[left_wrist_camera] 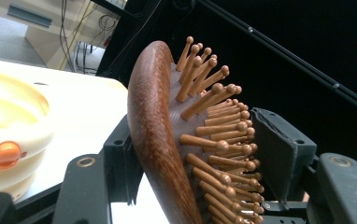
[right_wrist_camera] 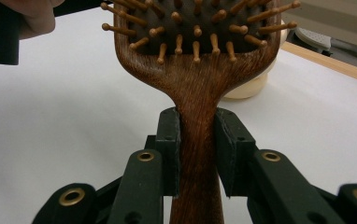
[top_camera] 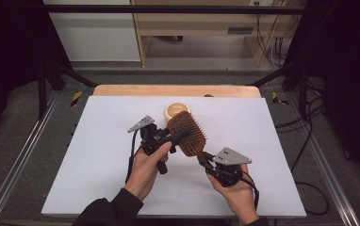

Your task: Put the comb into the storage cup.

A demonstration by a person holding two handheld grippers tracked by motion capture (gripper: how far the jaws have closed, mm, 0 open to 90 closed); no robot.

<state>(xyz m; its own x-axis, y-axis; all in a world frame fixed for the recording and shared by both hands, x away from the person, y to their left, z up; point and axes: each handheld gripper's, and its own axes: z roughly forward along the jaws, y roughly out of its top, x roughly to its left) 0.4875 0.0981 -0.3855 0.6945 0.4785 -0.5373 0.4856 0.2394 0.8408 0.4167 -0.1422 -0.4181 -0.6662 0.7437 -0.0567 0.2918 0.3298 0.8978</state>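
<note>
Here the right gripper (right_wrist_camera: 197, 154) is pressed together on the handle of a wooden hairbrush (top_camera: 187, 133), its two black jaws flat against either side of the narrow neck just below the paddle. The left gripper (left_wrist_camera: 200, 154) straddles the paddle itself: one jaw sits behind the smooth wooden back, the other stands at the tips of the bristle pins. Whether that far jaw truly presses on the pins or only stands against them I cannot tell, though in the high view the left gripper (top_camera: 168, 137) lies right across the brush head. So the brush is held off the table between the two hands, over the middle of the white table (top_camera: 98, 188), with its pin face turned up and toward the person.

Judged from this, the step in hand is a two-handed hold or pass of the brush, one gripper on the handle and one at the head. The next move calls for one side to take the full weight before the other lets go, since a grip on springy pins looks less sure than the grip on the handle.

Counted: one hairbrush, two grippers, and one cream round bowl (top_camera: 175, 110) just beyond the brush, bearing one orange bead (left_wrist_camera: 3, 154) on its side.
</note>
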